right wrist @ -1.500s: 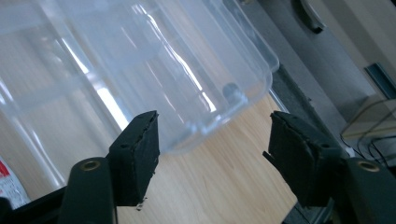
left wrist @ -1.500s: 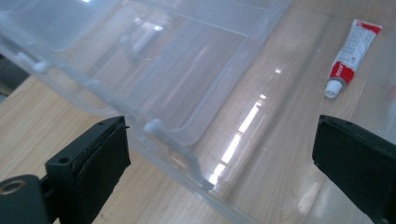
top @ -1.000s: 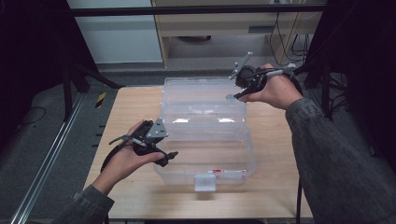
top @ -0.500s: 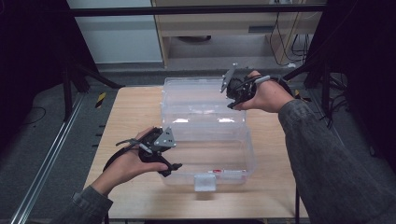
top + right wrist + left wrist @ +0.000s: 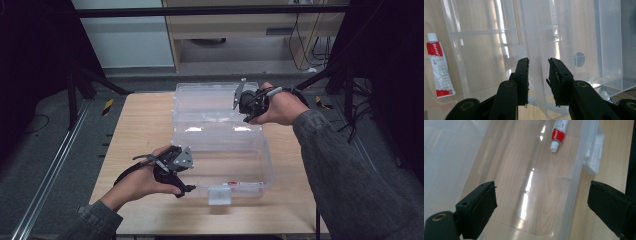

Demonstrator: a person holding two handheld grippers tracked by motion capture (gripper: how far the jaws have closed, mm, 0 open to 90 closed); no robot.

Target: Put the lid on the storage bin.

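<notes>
One clear plastic box (image 5: 220, 145) holds one tube (image 5: 558, 133); two grippers flank it.

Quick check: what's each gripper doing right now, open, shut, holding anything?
Left gripper: open wide, straddling the clear box's front wall, not gripping.
Right gripper: jaws have just been closing around the box's lid edge; gaps remain, not pressed yet.

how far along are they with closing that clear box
Early. Done so far: a red-and-white tube lies inside the clear box. In hand: the right gripper has been closing its jaws around the raised lid's edge, while the left gripper, jaws wide, straddles the box's front wall. Left: lowering the lid and fastening the white latch.
</notes>
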